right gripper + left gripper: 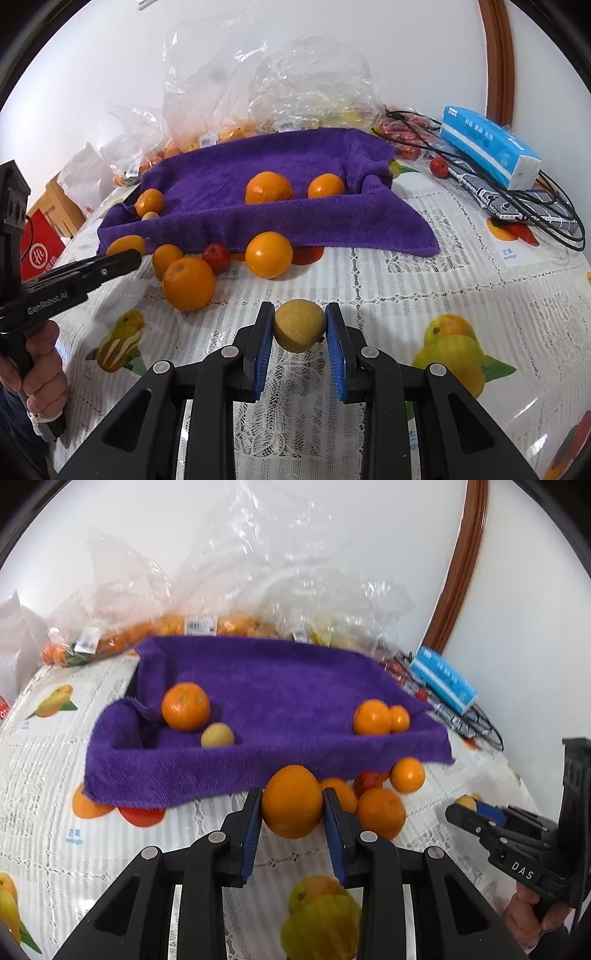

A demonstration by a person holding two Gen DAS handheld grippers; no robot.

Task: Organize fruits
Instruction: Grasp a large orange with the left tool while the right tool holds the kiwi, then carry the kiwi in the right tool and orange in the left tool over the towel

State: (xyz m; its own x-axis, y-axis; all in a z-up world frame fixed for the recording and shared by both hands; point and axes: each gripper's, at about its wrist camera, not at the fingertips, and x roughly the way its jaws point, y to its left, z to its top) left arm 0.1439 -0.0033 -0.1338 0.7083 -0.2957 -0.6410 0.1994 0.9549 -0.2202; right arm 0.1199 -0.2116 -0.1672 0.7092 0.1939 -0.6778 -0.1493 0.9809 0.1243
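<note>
So the left gripper (pixel 292 806) has its fingers (pixel 252 825) clamped on an orange (pixel 292 805), held up just in front of the purple towel (pixel 273 716) that's draped over some kind of tray on the counter (pixel 424 280). The right gripper (pixel 300 326) is doing the same thing with a small tan, rough-skinned round fruit (pixel 299 325), blue pads pressed on both sides of it, held above the lace-pattern cloth with the printed mangoes. Inside the towel-lined tray, from the left wrist view, there's a bigger orange (pixel 185 706) at the left end with a pale yellowish fruit (pixel 218 735) just beside it, and two oranges (pixel 372 717) touching each other at the right end. Still loose on the counter along the towel's front edge: a few more oranges (pixel 269 254), one of them large (pixel 189 283), plus a small red fruit (pixel 216 257) between them. Behind the tray are crinkly clear plastic bags (pixel 229 92) with more orange fruit inside, can't tell how many. Off to the right there's a blue tissue pack (pixel 487 151) sitting on a tangle of black cables (pixel 554 218). In each view you can see the other gripper off at the edge, with a hand (pixel 40 373) wrapped around its handle.
</note>
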